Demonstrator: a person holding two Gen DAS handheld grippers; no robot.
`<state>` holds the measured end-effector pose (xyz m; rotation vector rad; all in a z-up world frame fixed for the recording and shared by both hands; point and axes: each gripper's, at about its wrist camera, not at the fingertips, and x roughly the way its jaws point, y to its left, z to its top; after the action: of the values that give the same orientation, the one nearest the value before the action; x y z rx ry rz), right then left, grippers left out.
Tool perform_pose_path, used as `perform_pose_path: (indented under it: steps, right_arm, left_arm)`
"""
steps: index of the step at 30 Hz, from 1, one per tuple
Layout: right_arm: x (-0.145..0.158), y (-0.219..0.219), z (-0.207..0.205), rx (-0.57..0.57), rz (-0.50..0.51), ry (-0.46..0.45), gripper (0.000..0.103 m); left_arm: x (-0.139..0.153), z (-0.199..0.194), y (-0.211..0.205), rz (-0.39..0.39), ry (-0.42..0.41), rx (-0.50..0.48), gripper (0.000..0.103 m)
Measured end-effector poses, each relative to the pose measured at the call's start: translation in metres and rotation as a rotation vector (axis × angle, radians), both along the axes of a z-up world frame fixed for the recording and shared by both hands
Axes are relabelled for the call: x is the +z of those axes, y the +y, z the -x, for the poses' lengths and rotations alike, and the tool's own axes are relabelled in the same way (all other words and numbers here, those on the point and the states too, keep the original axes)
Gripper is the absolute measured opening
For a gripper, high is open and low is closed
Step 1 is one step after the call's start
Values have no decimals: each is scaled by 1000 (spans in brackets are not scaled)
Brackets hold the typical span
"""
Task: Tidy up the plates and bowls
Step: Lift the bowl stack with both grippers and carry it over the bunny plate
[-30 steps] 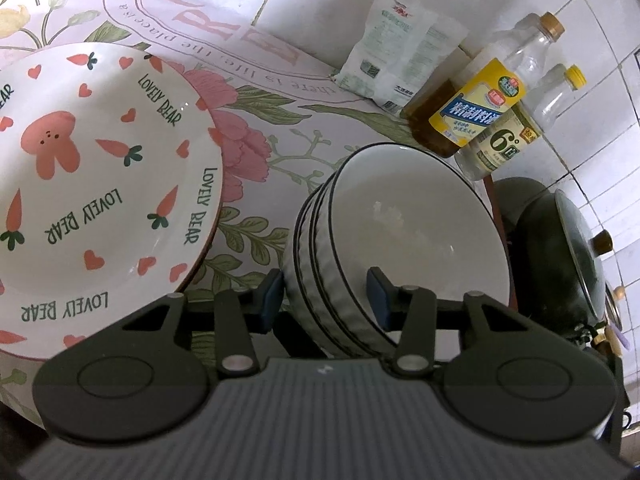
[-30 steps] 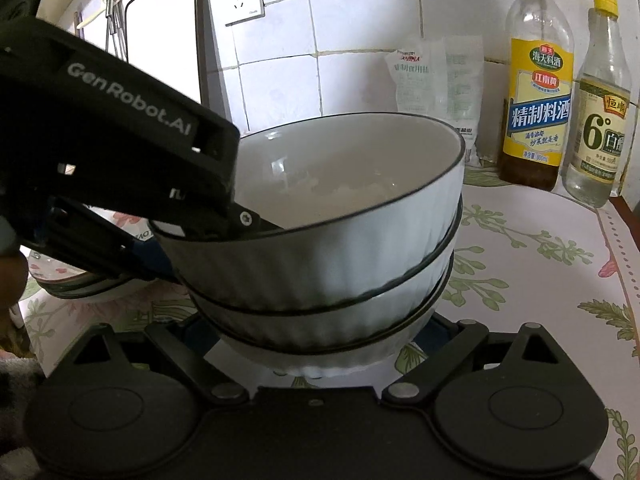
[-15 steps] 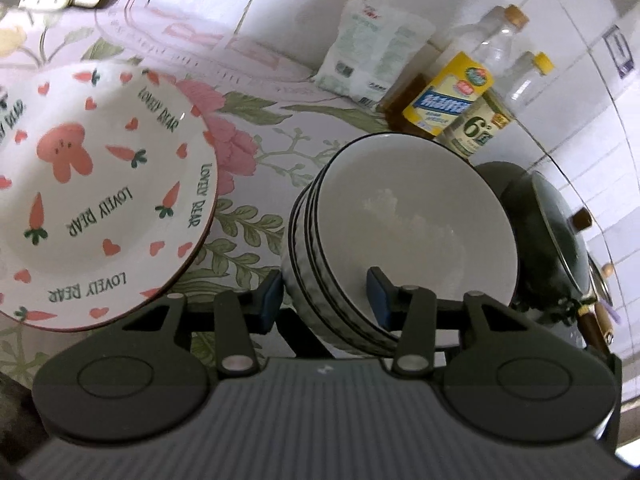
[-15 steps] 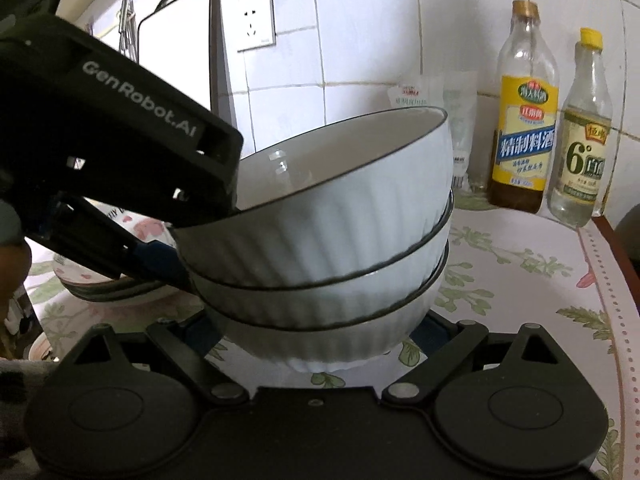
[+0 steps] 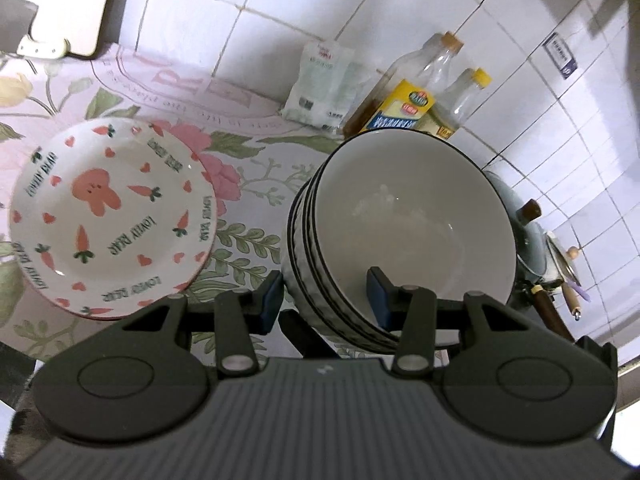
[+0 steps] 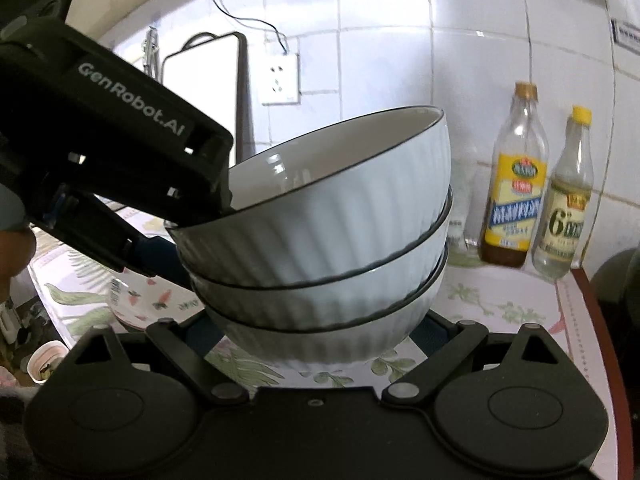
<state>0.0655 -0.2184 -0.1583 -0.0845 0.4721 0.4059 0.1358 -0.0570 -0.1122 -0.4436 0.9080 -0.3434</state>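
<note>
A stack of three white ribbed bowls with dark rims (image 5: 400, 216) (image 6: 332, 240) hangs tilted above the flowered tablecloth. My left gripper (image 5: 325, 294) is shut on the stack's near rim, one blue pad inside the top bowl and the other outside. In the right wrist view the left gripper (image 6: 188, 236) comes in from the left over that rim. My right gripper (image 6: 316, 336) is shut on the bottom bowl, its fingers pressed on the bowl's two sides. A white plate with carrots and "LOVELY BEAR" lettering (image 5: 112, 216) (image 6: 152, 300) lies on the table to the left.
Two bottles (image 6: 516, 184) (image 6: 566, 200) and a white packet (image 5: 320, 84) stand against the tiled wall. A dark lidded pot (image 5: 528, 236) sits at the right. A white board (image 6: 204, 72) leans by a wall socket (image 6: 280, 78) at the back left.
Both grippers have risen with the bowl stack in them, so the table and plate look smaller and lower. The stack tilts more toward the left gripper.
</note>
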Motion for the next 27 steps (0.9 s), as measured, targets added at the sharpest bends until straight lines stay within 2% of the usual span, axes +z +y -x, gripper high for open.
perform_pose_path:
  steps: [12, 21, 27]
  right_arm:
    - [22, 65, -1, 100, -4, -42, 98]
    - [7, 117, -21, 161, -30, -2, 98]
    - [-8, 132, -46, 186, -51, 35, 98]
  left_arm:
    - [27, 21, 74, 5, -33, 100, 44]
    - [14, 6, 121, -25, -3, 176, 44]
    - [0, -10, 138, -49, 11, 202, 44]
